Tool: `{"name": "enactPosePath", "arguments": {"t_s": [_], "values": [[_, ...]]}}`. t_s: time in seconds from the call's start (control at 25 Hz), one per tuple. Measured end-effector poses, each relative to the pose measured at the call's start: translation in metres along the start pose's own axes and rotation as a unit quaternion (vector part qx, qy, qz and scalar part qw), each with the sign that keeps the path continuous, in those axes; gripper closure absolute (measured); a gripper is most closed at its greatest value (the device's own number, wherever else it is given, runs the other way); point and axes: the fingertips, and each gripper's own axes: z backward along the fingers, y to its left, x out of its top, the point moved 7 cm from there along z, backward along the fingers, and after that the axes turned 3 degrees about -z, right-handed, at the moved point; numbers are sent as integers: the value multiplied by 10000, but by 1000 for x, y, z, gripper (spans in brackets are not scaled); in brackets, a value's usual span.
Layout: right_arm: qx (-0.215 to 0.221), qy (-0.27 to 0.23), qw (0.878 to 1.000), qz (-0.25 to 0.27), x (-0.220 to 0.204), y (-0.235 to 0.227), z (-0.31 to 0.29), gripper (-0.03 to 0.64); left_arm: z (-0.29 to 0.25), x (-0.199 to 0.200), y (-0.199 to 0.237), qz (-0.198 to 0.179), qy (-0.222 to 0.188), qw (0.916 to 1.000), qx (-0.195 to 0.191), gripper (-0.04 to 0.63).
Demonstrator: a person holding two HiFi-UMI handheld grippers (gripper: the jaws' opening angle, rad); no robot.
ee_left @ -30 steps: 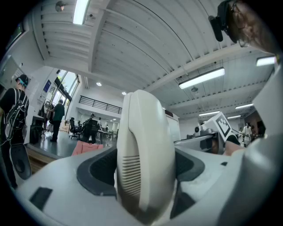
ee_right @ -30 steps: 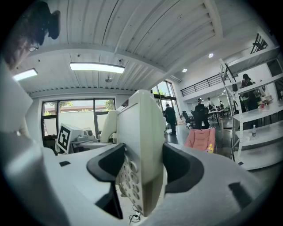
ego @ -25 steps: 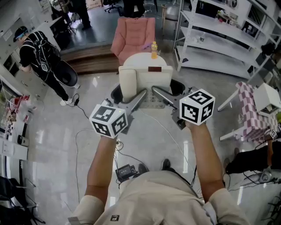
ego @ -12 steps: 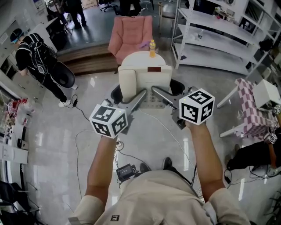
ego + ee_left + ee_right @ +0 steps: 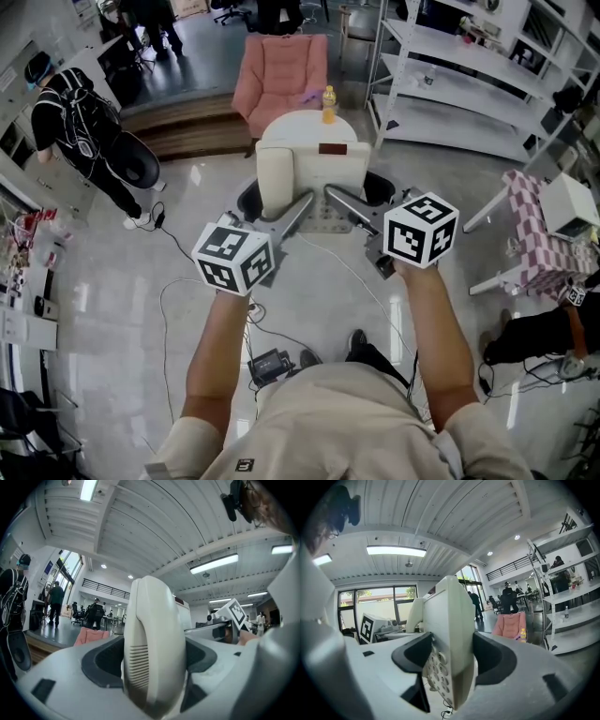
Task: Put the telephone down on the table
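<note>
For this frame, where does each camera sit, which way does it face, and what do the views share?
Head view: on the person's head, facing steeply down at the telephone; shows both forearms, torso, left tongs, right tongs.
Left gripper view: on the left tongs, looking along jaws shut on the telephone's handset side.
Right gripper view: on the right tongs, looking along jaws shut on its keypad side.
Shared: telephone and pink armchair appear in all three.

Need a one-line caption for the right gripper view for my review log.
Right claw shut on the keypad end of a cream telephone, pink armchair behind.
</note>
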Motion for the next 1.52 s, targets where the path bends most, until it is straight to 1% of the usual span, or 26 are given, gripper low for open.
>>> {"name": "enactPosePath", "arguments": {"t_s": [0.44, 0.72, 1.0, 1.16, 1.4, 1.52], "values": [[314, 89, 9992, -218, -5, -30, -20, 356, -20, -9, 12, 7, 142, 9994, 319, 233], [607, 168, 9976, -275, 11, -78, -40, 356, -63, -5, 25, 40, 215, 9978, 622, 233], [909, 275, 9951, -279, 13, -119, -54, 356, -97, -14, 30, 63, 253, 9952, 940, 233], [1068, 352, 9932, -291, 30, -152, -66, 357, -130, -7, 38, 99, 268, 9934, 1112, 233], [1273, 414, 9907, -262, 24, -164, -77, 356, -135, -16, 42, 102, 266, 9907, 1333, 233], [1365, 438, 9893, -273, 30, -189, -78, 356, -160, -17, 41, 93, 296, 9893, 1428, 233]]}}
